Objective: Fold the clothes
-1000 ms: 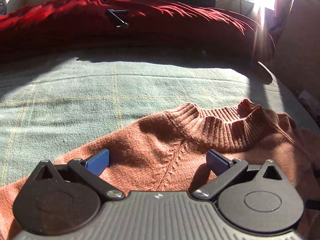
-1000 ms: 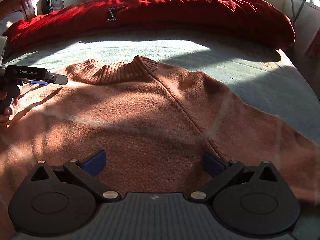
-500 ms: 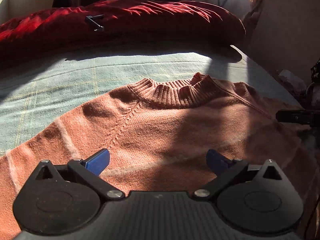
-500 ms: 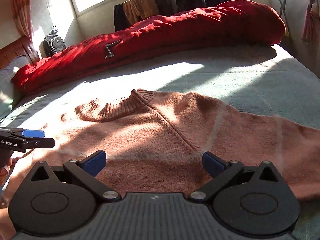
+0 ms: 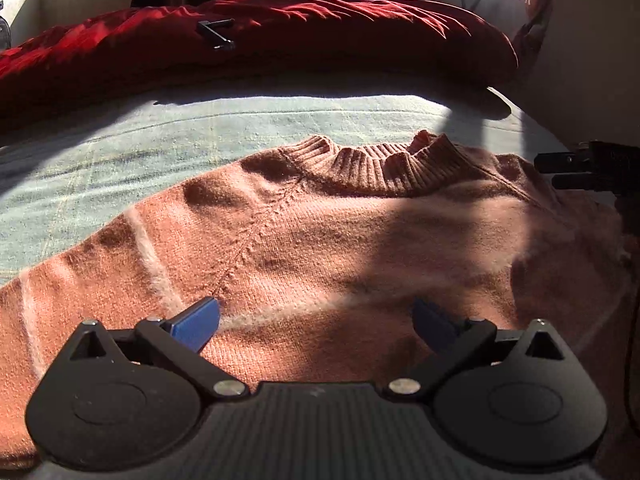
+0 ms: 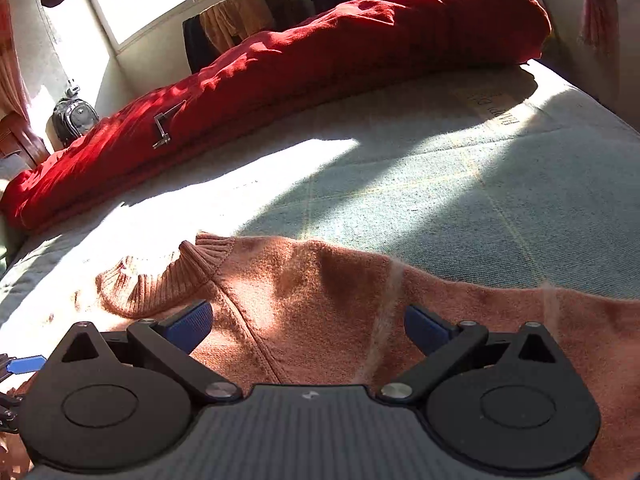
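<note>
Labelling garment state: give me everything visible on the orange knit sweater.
The orange knit sweater lies spread flat, unfolded, on the pale green bedspread. Fuzzy knit, ribbed high collar pointing toward the red duvet, raglan seams, faint pale stripes across the sleeves. Both sleeves extend outward. Neither open gripper holds it; sun and shadow cross it.

2 low, close wrist views across one sweater [image 5: 340,240] toward the red duvet [image 6: 320,64].

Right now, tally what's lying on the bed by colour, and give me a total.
Salmon-orange: 1, the knit sweater, spread flat.
Red: 1, the rolled duvet along the far edge.
Black: 1, a small L-shaped metal piece on the duvet.
Total: 3.
</note>
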The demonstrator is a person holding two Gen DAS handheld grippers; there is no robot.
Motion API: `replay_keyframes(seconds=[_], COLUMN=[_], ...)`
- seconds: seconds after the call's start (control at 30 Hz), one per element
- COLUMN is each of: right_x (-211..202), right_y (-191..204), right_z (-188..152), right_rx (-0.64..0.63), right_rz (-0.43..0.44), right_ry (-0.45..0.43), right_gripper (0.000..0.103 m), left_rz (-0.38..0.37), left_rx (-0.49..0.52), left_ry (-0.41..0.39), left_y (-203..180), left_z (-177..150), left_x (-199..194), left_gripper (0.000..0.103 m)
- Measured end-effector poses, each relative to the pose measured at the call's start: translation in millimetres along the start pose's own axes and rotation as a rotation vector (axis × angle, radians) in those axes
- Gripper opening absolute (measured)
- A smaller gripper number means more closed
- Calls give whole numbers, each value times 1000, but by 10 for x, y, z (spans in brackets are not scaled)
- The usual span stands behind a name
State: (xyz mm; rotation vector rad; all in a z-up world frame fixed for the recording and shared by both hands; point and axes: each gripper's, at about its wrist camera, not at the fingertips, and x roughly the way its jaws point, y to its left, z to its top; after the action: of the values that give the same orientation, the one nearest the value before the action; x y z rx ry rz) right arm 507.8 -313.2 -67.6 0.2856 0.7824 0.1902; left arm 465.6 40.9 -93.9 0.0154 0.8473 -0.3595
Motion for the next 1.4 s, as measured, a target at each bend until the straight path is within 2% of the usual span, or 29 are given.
replay_keyframes(seconds=[0.1,0.2,0.3,0.6,0.8,0.97,1.07,1.2,1.4], right_x=[212,498,606,509,373,602,692,447,-192], right_y=[173,242,273,272,398,442,455,386,-254], right_z=[87,135,200,276,262,229,269,394,238], right_rx=[-64,-97,-122,-89,-85,-100,-133,-77,79], right_rz=[28,-20,-51,-45,11,-4,-27,15,35], right_ry=[39,73,62,62,28,83,81,63,57], right_gripper=[103,103,103,103,103,103,103,103,103], left_rz=[-13,-25,-29,-13,-10,-15,-12,-15,-27], left_rx=[-3,-11,-12,-3,-2,-1,1,-5,-19], left_ry=[-7,-4,-4,-5,-7,-12,-9,-10,-16], left_y=[19,38,47,20,13,13,7,15,36], left_z=[-22,-18,-24,-32,-33,-42,-32,-33,-45], left_x=[8,-6,-11,9,9,15,22,20,5], left_gripper=[102,102,102,102,102,102,102,102,102])
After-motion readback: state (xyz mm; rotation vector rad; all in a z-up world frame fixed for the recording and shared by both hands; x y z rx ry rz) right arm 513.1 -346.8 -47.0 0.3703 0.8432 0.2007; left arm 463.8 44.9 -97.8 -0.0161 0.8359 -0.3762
